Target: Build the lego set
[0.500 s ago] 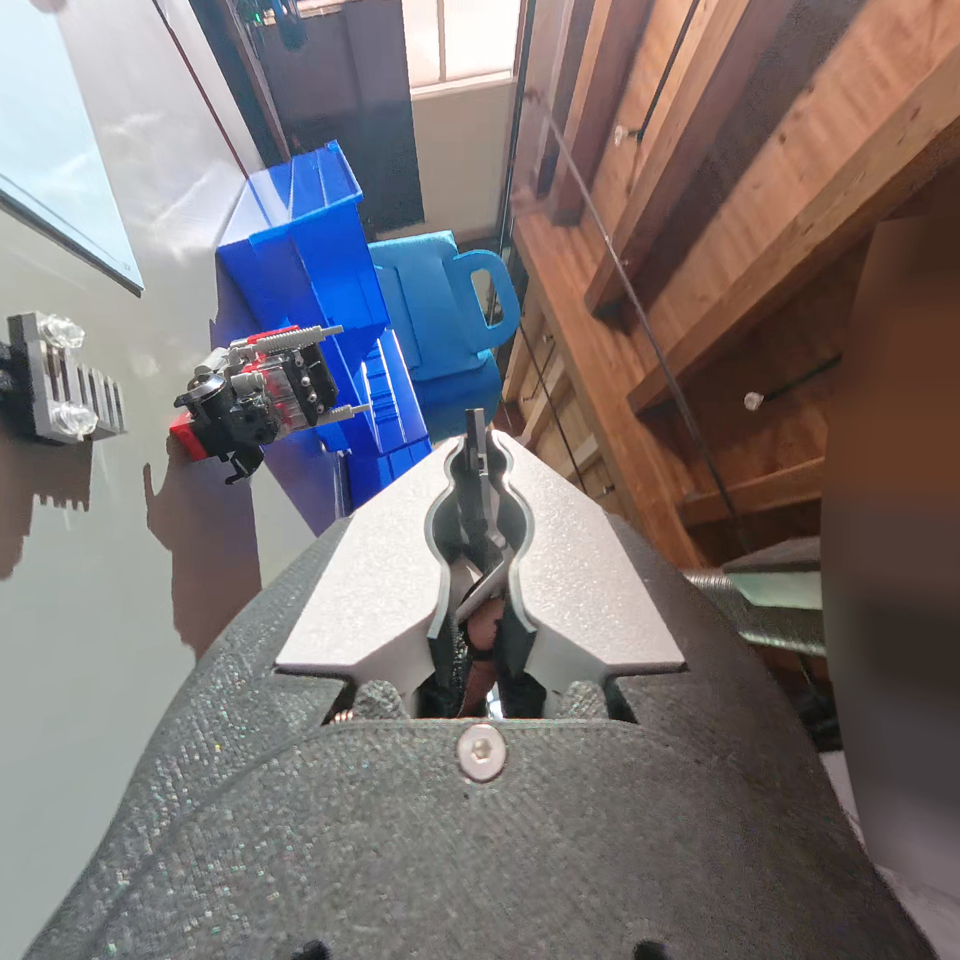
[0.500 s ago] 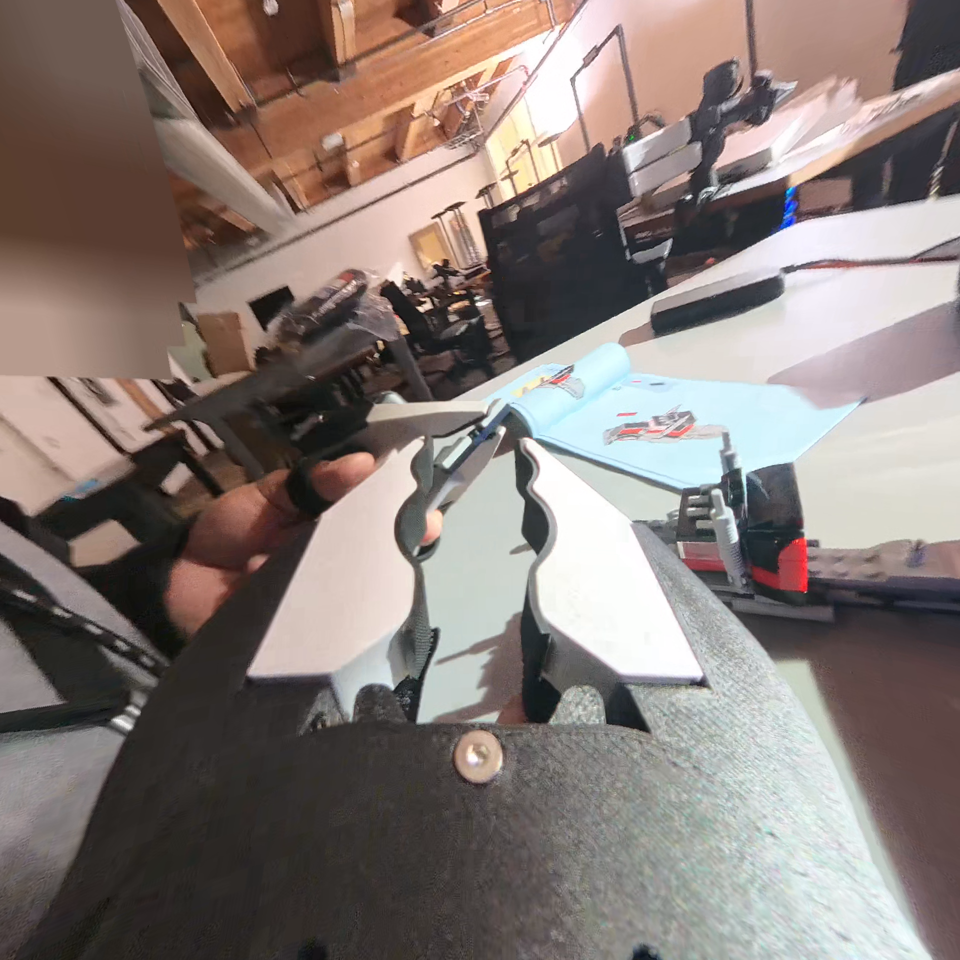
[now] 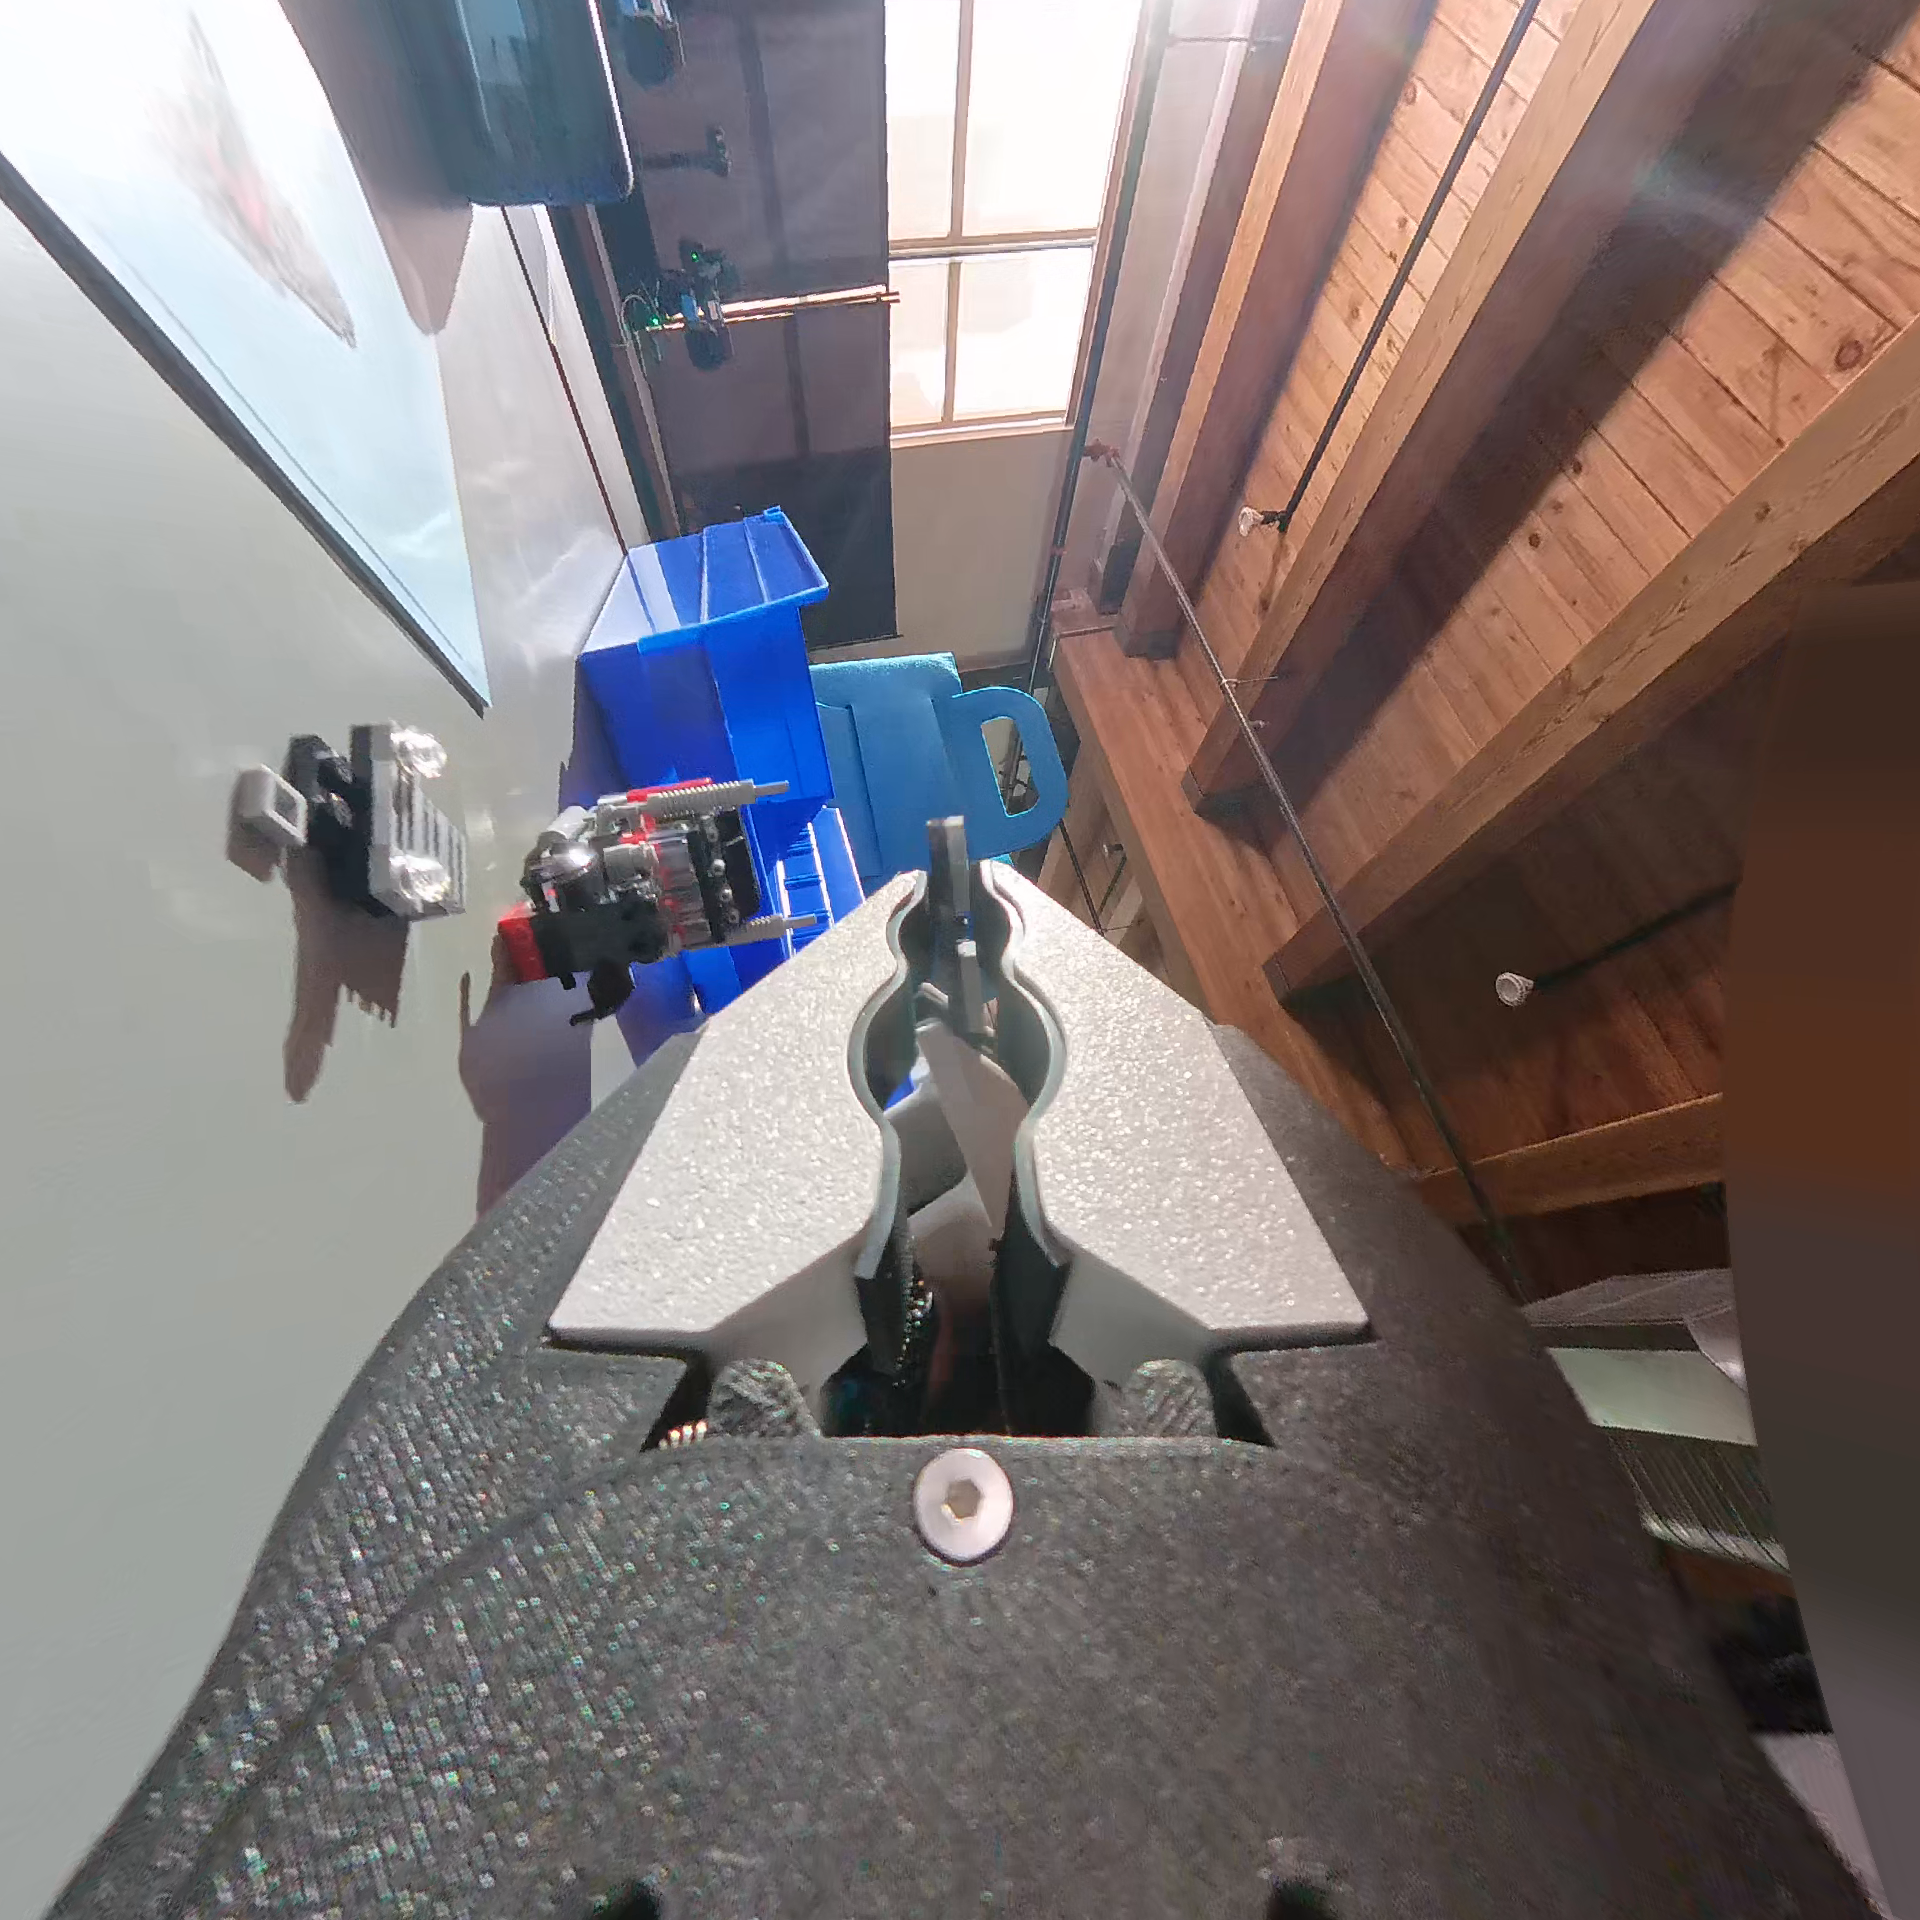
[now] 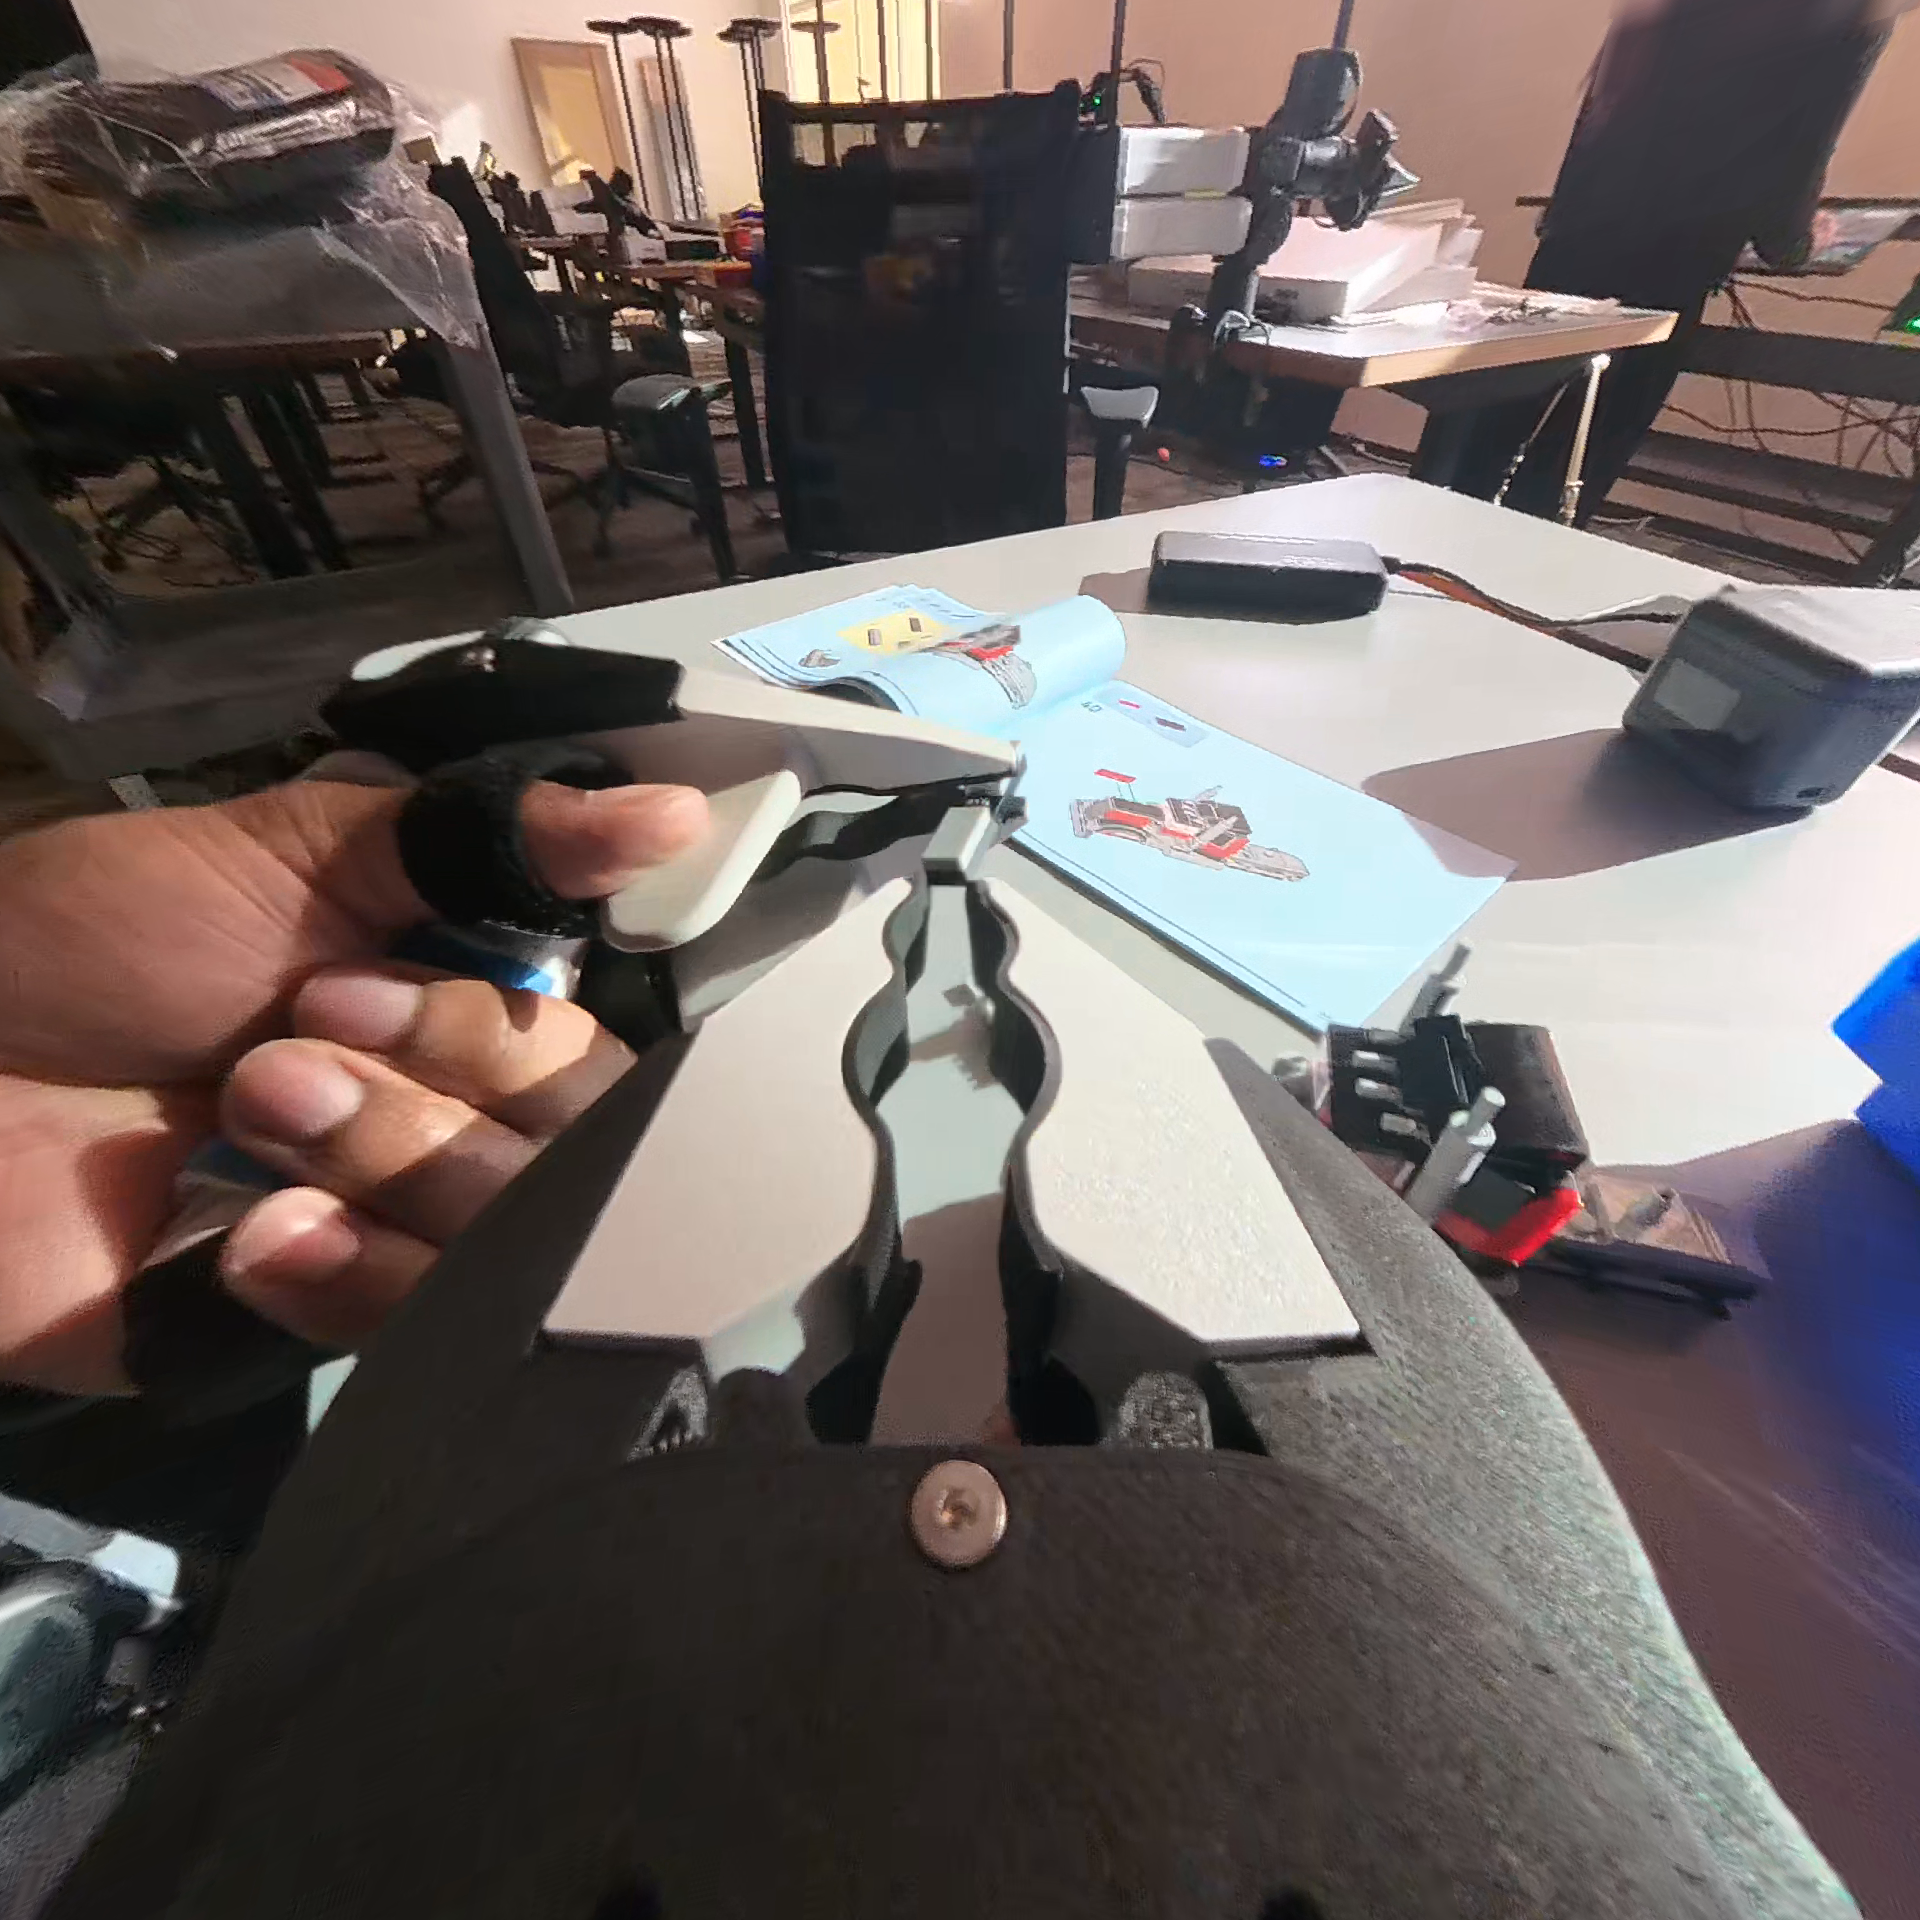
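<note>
My left gripper (image 3: 950,896) is shut on a small dark grey lego piece (image 3: 948,857) that sticks out past its tips. In the right wrist view the left gripper (image 4: 992,774) comes in from the left, held by a hand (image 4: 312,987), and holds the grey piece (image 4: 961,836) down into the tips of my right gripper (image 4: 951,891). The right jaws are narrowed onto the piece's lower end. The red, black and grey lego model (image 3: 634,894) (image 4: 1455,1122) stands on the white table (image 4: 1621,997). A grey plate assembly with clear studs (image 3: 395,821) lies beside it.
An open light blue instruction booklet (image 4: 1247,831) (image 3: 260,260) lies on the table. Behind it are a black power pack (image 4: 1268,571) and a grey box device (image 4: 1787,707). Blue bins (image 3: 717,665) (image 4: 1881,1039) stand near the model. A person (image 4: 1704,208) stands at the far desk. The tips of both grippers are at nearly the same place.
The right jaws have closed from wide open to a narrow gap. The left gripper has brought the grey piece to the right gripper's tips. Both views have swung.
</note>
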The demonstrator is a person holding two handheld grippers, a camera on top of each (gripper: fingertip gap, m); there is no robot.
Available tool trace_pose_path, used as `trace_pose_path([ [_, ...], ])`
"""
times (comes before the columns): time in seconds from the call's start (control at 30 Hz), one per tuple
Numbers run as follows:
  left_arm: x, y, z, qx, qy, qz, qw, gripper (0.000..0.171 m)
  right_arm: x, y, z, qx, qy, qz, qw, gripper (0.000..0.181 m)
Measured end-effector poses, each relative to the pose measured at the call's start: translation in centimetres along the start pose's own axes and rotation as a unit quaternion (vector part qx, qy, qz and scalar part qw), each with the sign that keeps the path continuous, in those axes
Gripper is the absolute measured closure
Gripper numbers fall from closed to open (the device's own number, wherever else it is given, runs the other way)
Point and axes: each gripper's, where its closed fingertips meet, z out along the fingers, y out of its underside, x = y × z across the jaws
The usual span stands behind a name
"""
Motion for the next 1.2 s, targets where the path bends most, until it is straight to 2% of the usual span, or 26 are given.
trace_pose_path([
  [0.2,-0.3,-2.4,0.1,-0.058,0.023,0.024,0.998,0.165,0.3,-0.4,2.3,-0.003,-0.023,0.035,0.999,0.175],
  [0.23,-0.2,-3.0,0.2,-0.069,0.028,0.027,0.997,0.165,0.6,-0.5,2.7,-0.008,-0.023,0.042,0.999,0.18],
  [0.3,-0.7,-4.4,0.3,-0.077,0.007,0.045,0.996,0.166,1.2,-0.6,3.6,-0.017,-0.017,0.041,0.999,0.179],
  [0.4,-0.9,-5.4,0.4,-0.086,-0.014,0.039,0.995,0.166,1.7,-0.7,4.4,-0.029,0.001,0.045,0.999,0.164],
  [0.47,-0.9,-5.1,0.3,-0.095,-0.02,0.027,0.995,0.166,1.2,-1.1,4.6,-0.021,0.004,0.046,0.999,0.151],
  [0.53,-0.9,-4.3,0.0,-0.102,-0.018,0.019,0.994,0.166,0.5,-1.4,4.4,-0.007,0.019,0.028,0.999,0.15],
  [0.67,-0.3,-3.1,-1.4,-0.138,-0.008,-0.002,0.99,0.166,-0.4,-1.3,4.0,0.004,0.065,-0.021,0.998,0.16],
  [0.77,0.7,-3.0,-3.0,-0.162,-0.009,0.017,0.987,0.166,-1.9,-1.8,3.7,0.024,0.075,-0.01,0.997,0.171],
  [0.83,1.7,-2.7,-3.7,-0.187,0.009,0.028,0.982,0.165,-2.9,-2.4,3.3,0.043,0.086,-0.009,0.995,0.171],
  [0.87,2.1,-2.4,-4.0,-0.202,0.019,0.035,0.979,0.164,-3.3,-2.6,3.1,0.048,0.091,-0.011,0.995,0.172],
  [0.97,3.2,-2.4,-4.7,-0.243,0.068,0.069,0.965,0.146,-4.0,-3.1,2.2,0.055,0.08,0.008,0.995,0.172],
  [1.07,3.3,-3.3,-5.1,-0.271,0.091,0.158,0.945,0.135,-3.8,-3.4,1.3,0.053,0.052,0.037,0.997,0.172],
  [1.2,3.1,-3.1,-5.5,-0.331,0.126,0.301,0.885,0.132,-4.2,-3.5,0.9,0.045,-0.023,0.106,0.993,0.172],
])
